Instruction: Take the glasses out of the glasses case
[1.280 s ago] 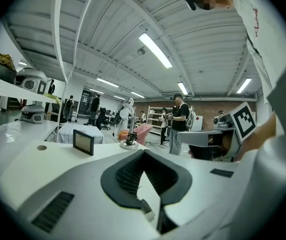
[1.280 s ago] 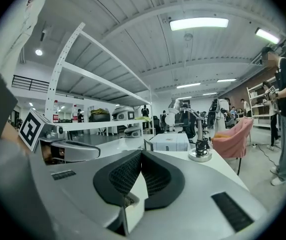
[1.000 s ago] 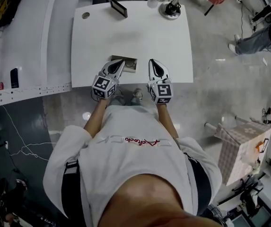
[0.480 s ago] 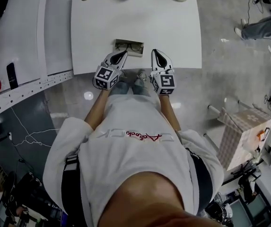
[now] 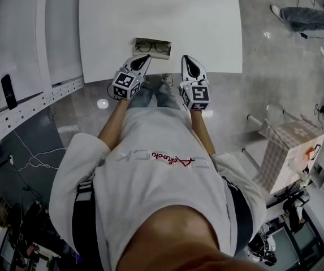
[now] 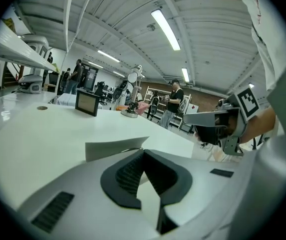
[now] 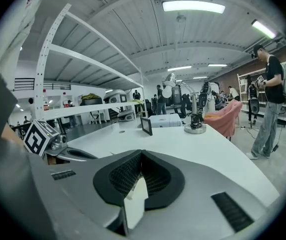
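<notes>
An open glasses case [image 5: 152, 47] lies near the front edge of the white table [image 5: 207, 33], with dark-framed glasses [image 5: 152, 47] inside. My left gripper [image 5: 146, 59] is shut and empty, its tips just short of the case's near side. In the left gripper view the case's pale wall [image 6: 114, 149] rises right beyond the closed left gripper [image 6: 142, 153]. My right gripper [image 5: 185, 58] hovers at the table edge to the right of the case. Its jaws meet at the tip with nothing held, as the right gripper view of the right gripper [image 7: 141, 154] shows.
A small dark frame [image 6: 88, 103] and a lamp base [image 6: 129, 113] stand at the table's far end. A long white shelf unit [image 5: 20, 44] runs along the left, with a phone [image 5: 6, 91] on it. A person [image 7: 267, 104] stands at the right near a pink chair [image 7: 222, 120].
Both grippers have sunk and drawn back toward the table's near edge. The case, partly covered by the left gripper a second ago, now shows whole.
</notes>
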Demonstrator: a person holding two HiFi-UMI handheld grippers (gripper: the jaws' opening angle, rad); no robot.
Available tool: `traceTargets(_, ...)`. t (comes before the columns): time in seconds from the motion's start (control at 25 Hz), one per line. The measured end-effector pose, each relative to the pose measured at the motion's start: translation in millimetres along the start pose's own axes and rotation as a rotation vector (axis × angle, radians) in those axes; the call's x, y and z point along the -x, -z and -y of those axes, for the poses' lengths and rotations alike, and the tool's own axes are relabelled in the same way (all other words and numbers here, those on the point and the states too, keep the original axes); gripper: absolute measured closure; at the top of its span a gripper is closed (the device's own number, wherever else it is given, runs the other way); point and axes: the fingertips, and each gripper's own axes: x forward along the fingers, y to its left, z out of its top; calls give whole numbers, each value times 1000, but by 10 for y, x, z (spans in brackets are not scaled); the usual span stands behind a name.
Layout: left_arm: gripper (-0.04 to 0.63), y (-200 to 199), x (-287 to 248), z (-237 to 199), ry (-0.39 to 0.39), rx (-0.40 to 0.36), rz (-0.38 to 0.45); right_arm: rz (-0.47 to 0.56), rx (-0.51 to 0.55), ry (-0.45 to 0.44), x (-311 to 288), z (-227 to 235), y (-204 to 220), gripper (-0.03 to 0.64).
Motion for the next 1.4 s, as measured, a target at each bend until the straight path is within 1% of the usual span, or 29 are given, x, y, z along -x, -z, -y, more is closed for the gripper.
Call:
traceTargets(0.12,568,-60,-118,-92,1,-18,-7,4,6,9,7,53,-16,620)
traceTargets(0.28,568,-68,-253,-166,12,-81,-53,6,1,15,26,51,-27,620)
traceTargets(0.36,568,-51,-310,-177,11,-138,-95,4,-5,14,48,46,-26,620)
traceTargets(0.4,568,-33,-337,-181,8,-185,-124,2,-7,14,55,45,-20,620)
traceTargets(0.44,566,-6,-360,-185,4,-246,-159,0,-10,13,61,42,-13,620)
traceTargets(0.48,567,27,-382,-189,-1,-324,-198,-1,-11,12,64,39,-6,620)
traceTargets(0.64,566,116,-463,-195,-36,-737,-355,0,-15,10,75,52,6,620)
traceTargets(0.72,517,183,-514,-220,-48,-914,-442,-1,-16,9,73,62,5,620)
traceTargets(0.76,509,226,-540,-236,-52,-984,-484,-1,-17,9,71,67,4,620)
traceTargets(0.8,498,263,-564,-250,-54,-1036,-516,-1,-17,9,69,70,1,620)
traceTargets(0.84,491,287,-581,-261,-59,-1070,-536,-1,-17,9,70,70,-3,620)
traceTargets(0.92,472,295,-602,-281,-72,-1090,-549,1,-19,10,72,66,-8,620)
traceTargets(1.0,432,267,-635,-300,-86,-1078,-548,2,-19,11,74,76,-8,620)
traceTargets(1.04,425,252,-658,-309,-91,-1075,-550,0,-20,13,77,86,-2,620)
traceTargets(1.28,419,153,-746,-308,-97,-1113,-557,-1,-27,14,99,125,17,620)
traceTargets(1.4,419,175,-758,-316,-85,-1149,-578,-2,-32,18,104,142,19,620)
